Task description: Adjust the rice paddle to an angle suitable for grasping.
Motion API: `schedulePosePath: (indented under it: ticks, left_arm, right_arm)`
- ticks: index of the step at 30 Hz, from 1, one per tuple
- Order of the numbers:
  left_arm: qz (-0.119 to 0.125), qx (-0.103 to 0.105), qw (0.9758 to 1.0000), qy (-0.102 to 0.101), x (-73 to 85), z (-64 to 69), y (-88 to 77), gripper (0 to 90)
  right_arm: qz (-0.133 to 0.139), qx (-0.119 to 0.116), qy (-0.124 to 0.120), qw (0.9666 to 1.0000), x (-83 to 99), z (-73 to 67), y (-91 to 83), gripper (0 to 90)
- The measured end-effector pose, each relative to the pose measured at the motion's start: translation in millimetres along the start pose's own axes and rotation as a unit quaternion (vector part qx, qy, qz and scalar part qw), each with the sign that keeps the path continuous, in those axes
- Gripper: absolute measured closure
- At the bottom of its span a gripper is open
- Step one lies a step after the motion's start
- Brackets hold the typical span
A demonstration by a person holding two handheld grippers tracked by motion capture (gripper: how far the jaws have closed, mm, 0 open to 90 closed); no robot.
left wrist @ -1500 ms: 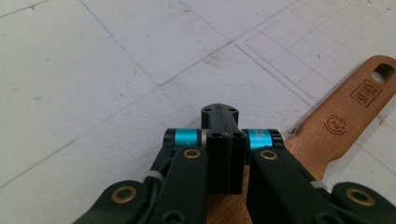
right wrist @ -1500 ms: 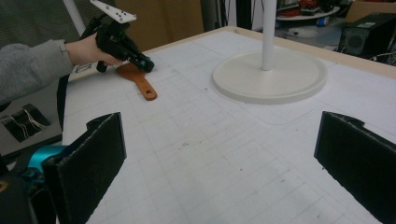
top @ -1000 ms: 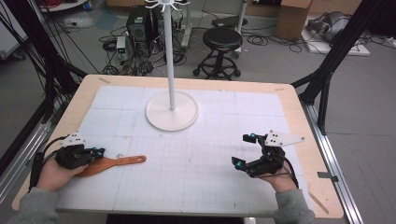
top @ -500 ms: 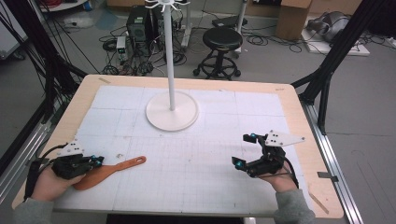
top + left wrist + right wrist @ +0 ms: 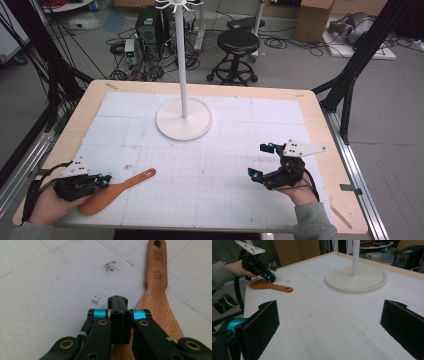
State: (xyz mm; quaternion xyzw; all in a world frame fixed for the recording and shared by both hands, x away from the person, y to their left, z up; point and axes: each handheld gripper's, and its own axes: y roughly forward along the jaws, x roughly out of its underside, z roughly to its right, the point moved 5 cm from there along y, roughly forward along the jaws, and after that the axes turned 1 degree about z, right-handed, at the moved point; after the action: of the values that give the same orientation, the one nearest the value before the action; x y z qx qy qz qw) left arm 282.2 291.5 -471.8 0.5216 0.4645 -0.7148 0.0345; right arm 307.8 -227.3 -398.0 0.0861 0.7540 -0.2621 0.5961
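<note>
Wooden spatula lies flat on the table, near its front left corner. The left tongs are fully closed, empty, just over its blade. The right tongs stand wide open, holding nothing.

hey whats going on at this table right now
A person holds a gripper in each hand over a white gridded mat. The left gripper, jaws shut with nothing between them, hovers by the blade of a wooden spatula lying flat near the mat's front left corner. The right gripper waits open at the right. A white stand rises at the back.
</note>
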Motion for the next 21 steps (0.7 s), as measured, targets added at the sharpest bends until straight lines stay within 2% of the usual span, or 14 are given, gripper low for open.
schedulePosePath:
  ticks: [3, 5, 9, 11, 13, 16, 19, 21]
  left_arm:
    - [0.022, 0.010, 0.9997, 0.006, -8.8, -0.8, 0.5, 89.7]
    - [0.027, 0.019, 0.9994, 0.009, -13.2, 0.5, 1.3, 89.7]
    - [0.037, 0.042, 0.9981, 0.025, -21.2, 10.0, 2.0, 89.6]
    - [0.043, 0.046, 0.9974, 0.034, -24.7, 14.3, 2.1, 89.0]
    - [0.045, 0.041, 0.9973, 0.042, -27.5, 16.6, 1.9, 85.6]
    - [0.050, 0.044, 0.9966, 0.049, -30.0, 19.6, 1.5, 81.0]
    - [0.052, 0.050, 0.9960, 0.052, -31.2, 22.2, 2.7, 73.9]
    - [0.046, 0.063, 0.9958, 0.048, -30.9, 23.7, 5.6, 65.3]
  right_arm:
    - [0.000, -0.001, 0.000, 1.0000, 0.0, 1.1, 0.0, 1.0]
    - [0.003, -0.001, 0.001, 1.0000, -0.4, 1.6, -0.7, 1.0]
    - [0.005, -0.001, 0.002, 1.0000, -0.8, 2.0, -1.5, 1.0]
    - [0.004, -0.001, 0.002, 1.0000, -0.6, 1.7, -0.9, 1.0]
    - [0.002, -0.002, 0.000, 1.0000, -0.4, 1.0, -0.4, 1.0]
    - [0.003, -0.002, 0.000, 1.0000, -0.5, 1.0, -0.7, 1.0]
    - [0.006, -0.001, 0.003, 1.0000, -1.1, 2.0, -2.1, 1.0]
    - [0.009, 0.000, 0.004, 1.0000, -1.5, 2.5, -3.4, 1.0]
